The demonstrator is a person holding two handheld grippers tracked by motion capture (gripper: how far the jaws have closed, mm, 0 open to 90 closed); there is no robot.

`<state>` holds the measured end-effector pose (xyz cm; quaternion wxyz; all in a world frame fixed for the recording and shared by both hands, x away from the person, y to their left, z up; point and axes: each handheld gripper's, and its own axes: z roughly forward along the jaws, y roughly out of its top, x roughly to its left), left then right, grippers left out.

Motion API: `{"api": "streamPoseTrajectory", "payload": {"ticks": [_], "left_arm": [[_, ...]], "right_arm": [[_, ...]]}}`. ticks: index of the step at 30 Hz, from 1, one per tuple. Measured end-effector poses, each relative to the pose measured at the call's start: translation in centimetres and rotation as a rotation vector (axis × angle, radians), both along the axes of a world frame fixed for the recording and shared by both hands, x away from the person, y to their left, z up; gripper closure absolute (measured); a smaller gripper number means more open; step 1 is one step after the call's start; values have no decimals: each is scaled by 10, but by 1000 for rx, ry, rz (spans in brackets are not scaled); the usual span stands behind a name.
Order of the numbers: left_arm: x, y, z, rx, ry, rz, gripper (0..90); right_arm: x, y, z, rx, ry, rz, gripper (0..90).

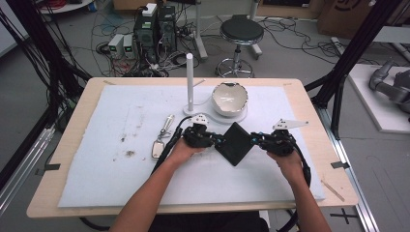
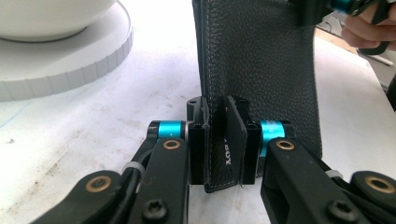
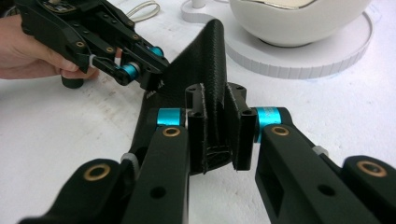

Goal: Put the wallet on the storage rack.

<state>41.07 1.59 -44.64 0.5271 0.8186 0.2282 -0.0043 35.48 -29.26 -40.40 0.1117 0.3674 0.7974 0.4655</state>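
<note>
Black pebbled-leather wallet (image 1: 235,143), just in front of the white bowl (image 1: 230,98), sits pinched at opposite corners by the left gripper (image 1: 216,140) and right gripper (image 1: 253,139), jaws clamped tight. Diamond-set, its gripped axis runs side to side. Next, apparently, comes pulling it open; both grips must hold.

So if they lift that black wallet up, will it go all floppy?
Probably a bit. The wallet looks like soft grained leather, and it already bends where the right gripper pinches its corner. The stitched edge in the left gripper may keep it from drooping fully. Its grainy surface probably isn't slippery.
</note>
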Motion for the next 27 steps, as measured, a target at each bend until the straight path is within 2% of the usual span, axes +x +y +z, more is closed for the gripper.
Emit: {"api": "streamPoseTrajectory", "payload": {"ticks": [6, 9, 14, 18, 21, 27], "left_arm": [[-4, 1, 3, -10, -38, -4, 800], [-6, 1, 4, -19, -61, -11, 805], [-9, -1, 7, -25, -105, -24, 811], [-10, -1, 8, -25, -114, -29, 811], [-10, -1, 9, -26, -120, -33, 811], [-10, -1, 8, -35, -115, -33, 810]], "right_arm": [[2, -4, -3, 6, 23, -5, 787], [4, -7, -5, 13, 37, -4, 749], [12, -11, -11, 12, 75, 1, 567], [21, -15, -17, 31, 122, 16, 447], [25, -13, -19, 40, 136, 48, 452], [28, -3, -20, 23, 144, 127, 494]]}}
